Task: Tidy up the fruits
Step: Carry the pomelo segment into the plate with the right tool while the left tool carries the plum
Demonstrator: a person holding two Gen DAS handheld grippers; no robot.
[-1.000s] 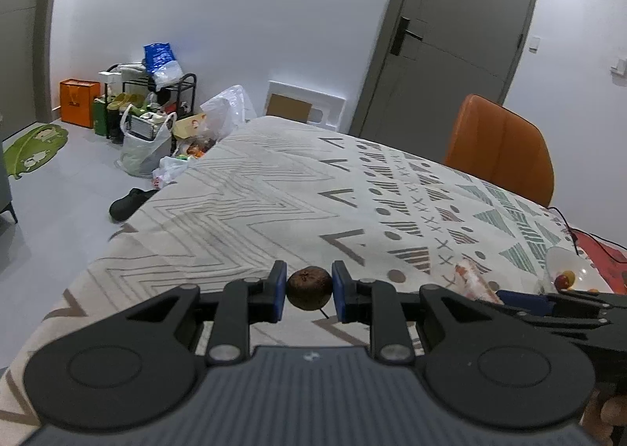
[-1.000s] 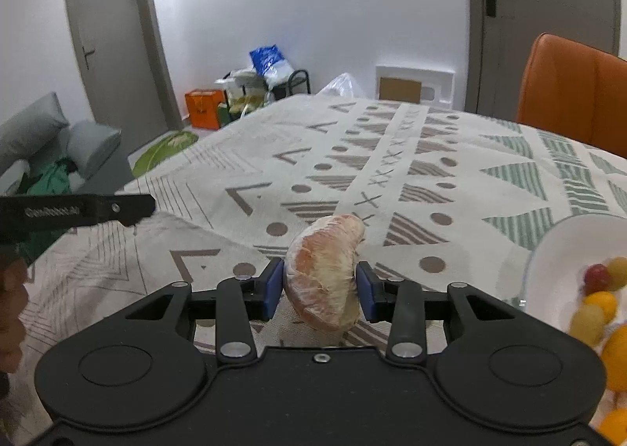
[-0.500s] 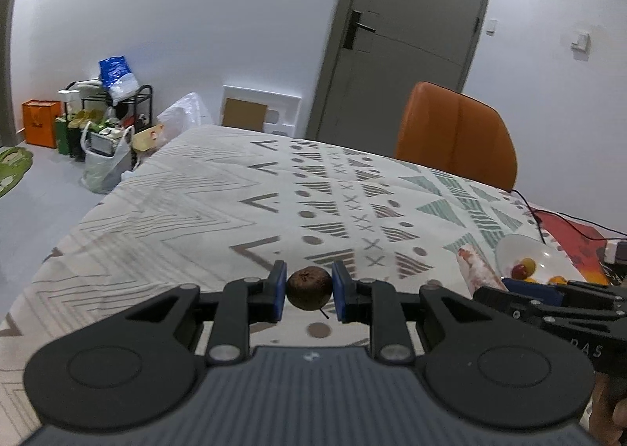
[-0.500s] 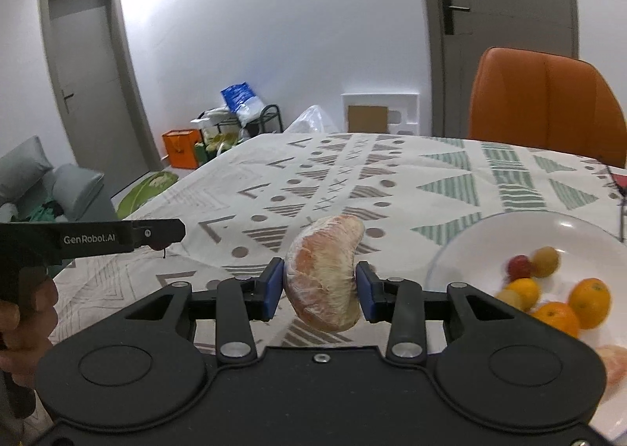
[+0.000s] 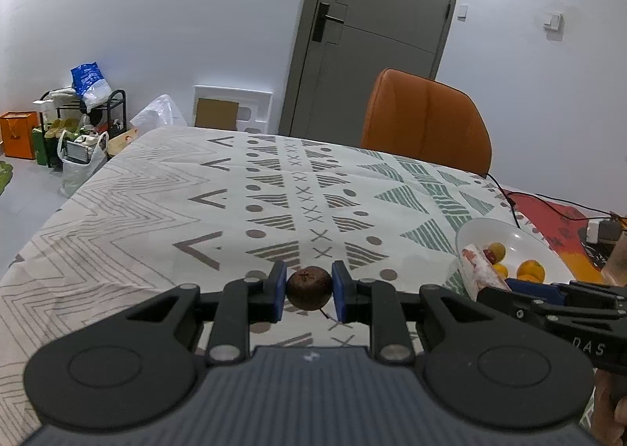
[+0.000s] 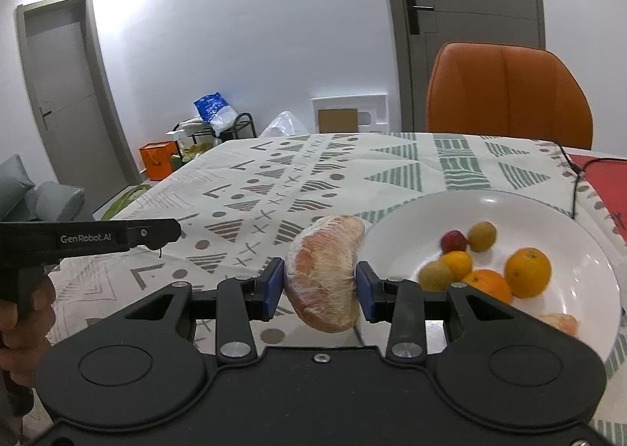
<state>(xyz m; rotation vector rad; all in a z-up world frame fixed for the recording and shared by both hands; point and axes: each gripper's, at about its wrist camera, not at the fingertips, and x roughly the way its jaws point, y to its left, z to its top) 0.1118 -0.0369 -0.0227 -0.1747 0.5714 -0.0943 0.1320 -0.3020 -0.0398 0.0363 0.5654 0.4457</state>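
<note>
**A:** Wrapped pomelo wedge [image 6: 327, 273] is pinched between the blue pads of the right fingers [image 6: 318, 285], clamped across its fat middle with the pointed end sticking up past the pads. Cling film on it looks slippery and the flesh under it soft, so I'd guess squeezing harder just bruises it. The white bowl [image 6: 407, 219] is just right of the fingers, not under them yet

**B:** And the left one?

**A:** Left fingers [image 5: 308, 291] are nearly shut on a small brown round fruit [image 5: 308, 286], pads on opposite sides, hanging above the patterned bench [image 5: 156, 219]. Looks hard-shelled and light, probably fine in a firm grip but round enough to pop out sideways if the pads sit off-center. The same bowl sits well off to the right of those fingers, oranges [image 6: 527, 271] already in it
</note>
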